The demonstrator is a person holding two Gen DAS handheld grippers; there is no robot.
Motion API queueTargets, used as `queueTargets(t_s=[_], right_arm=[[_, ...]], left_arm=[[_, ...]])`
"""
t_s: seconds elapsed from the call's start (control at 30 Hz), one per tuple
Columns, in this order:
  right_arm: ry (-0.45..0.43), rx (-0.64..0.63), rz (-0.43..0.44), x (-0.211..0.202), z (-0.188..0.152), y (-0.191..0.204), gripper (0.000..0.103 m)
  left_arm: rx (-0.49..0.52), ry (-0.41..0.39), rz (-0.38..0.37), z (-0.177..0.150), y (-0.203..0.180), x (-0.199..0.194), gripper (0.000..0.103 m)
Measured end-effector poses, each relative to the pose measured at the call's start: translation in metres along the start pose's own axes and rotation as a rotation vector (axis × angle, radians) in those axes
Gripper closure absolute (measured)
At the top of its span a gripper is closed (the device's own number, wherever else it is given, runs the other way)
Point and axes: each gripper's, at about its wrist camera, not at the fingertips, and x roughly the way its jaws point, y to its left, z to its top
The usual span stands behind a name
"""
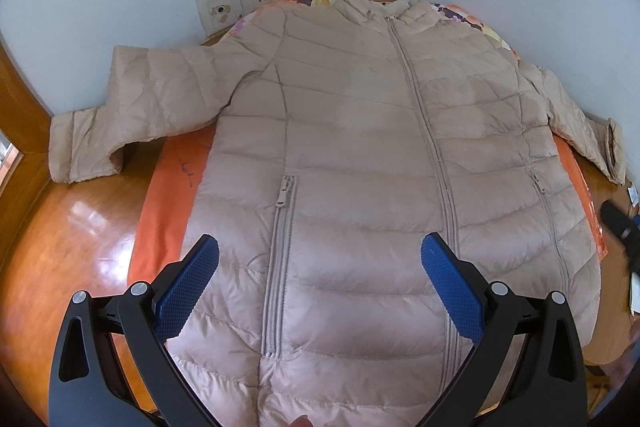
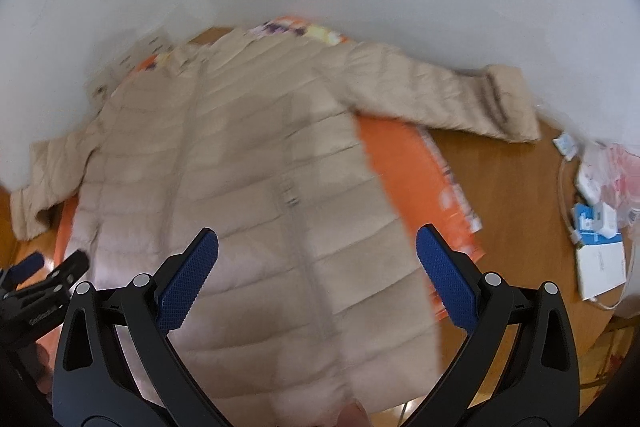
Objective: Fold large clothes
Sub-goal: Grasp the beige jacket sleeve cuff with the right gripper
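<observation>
The beige puffer jacket [image 1: 360, 155] is laid flat, front up, zipped, on an orange cloth [image 1: 168, 211] over the wooden table [image 1: 72, 247], collar away and hem nearest both tools. Its left sleeve [image 1: 132, 107] is spread sideways. The left gripper [image 1: 320, 279] and right gripper [image 2: 316, 275] are held spread, empty, above the hem.

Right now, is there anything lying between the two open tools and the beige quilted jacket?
Nothing visible: the left tool and right tool hang open directly above the beige quilted jacket.
</observation>
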Motion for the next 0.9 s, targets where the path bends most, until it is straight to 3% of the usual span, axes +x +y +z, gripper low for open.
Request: queueTargets(t_s=[0.4, 0.9], right_arm=[[-0.073, 0.079, -0.164, 0.028, 0.039, -0.121, 0.004], [-0.052, 0.078, -0.214, 0.116, 0.081, -0.220, 0.004]], left_arm=[[0.013, 0.018, 0.009, 0.011, -0.032, 0.014, 0.005], [-0.027, 0.060, 0.035, 0.021, -0.073, 0.037, 0.005]])
